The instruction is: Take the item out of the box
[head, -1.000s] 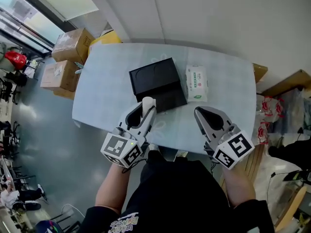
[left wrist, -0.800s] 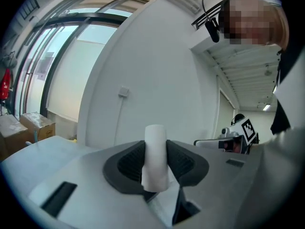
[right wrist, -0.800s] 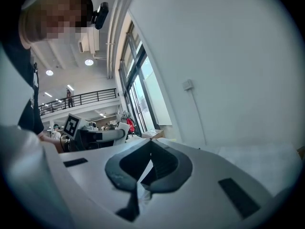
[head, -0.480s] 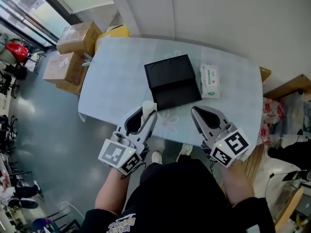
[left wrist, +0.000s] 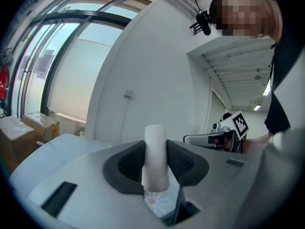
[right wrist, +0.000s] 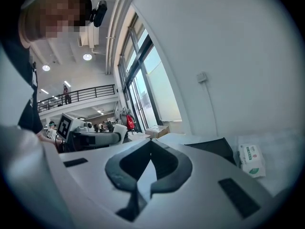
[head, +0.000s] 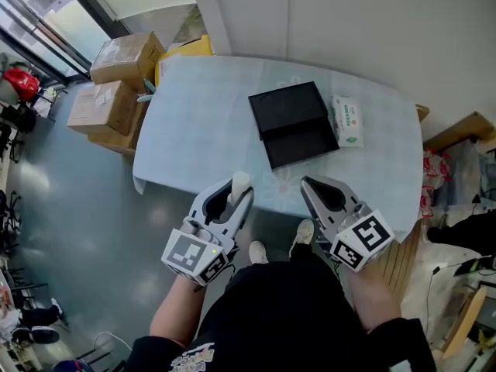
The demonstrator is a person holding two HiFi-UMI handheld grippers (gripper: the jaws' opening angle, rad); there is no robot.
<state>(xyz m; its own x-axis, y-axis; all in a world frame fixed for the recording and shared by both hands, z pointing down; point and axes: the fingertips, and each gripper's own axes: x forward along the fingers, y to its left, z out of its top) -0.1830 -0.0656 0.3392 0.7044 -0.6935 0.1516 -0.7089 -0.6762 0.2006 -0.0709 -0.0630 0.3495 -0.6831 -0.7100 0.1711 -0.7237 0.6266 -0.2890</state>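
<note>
My left gripper (head: 239, 184) is shut on a white cylindrical item (head: 240, 180), which stands upright between its pads (left wrist: 155, 156). It hangs over the near edge of the pale blue table (head: 194, 130). The black box (head: 297, 122) lies open and apart from both grippers at the table's far right, and also shows in the right gripper view (right wrist: 215, 150). My right gripper (head: 304, 184) is beside the left one, also at the table's near edge. Its jaws meet at the tips with nothing between them (right wrist: 150, 143).
A white and green tissue pack (head: 348, 120) lies right of the box. Cardboard boxes (head: 116, 76) and a yellow object (head: 186, 49) stand on the floor off the table's far left corner. Grey floor lies to the left, a white wall behind the table.
Both grippers have drawn back from the box toward the table's near edge, the left one keeping the white item. The box and tissue pack now lie farther off.
</note>
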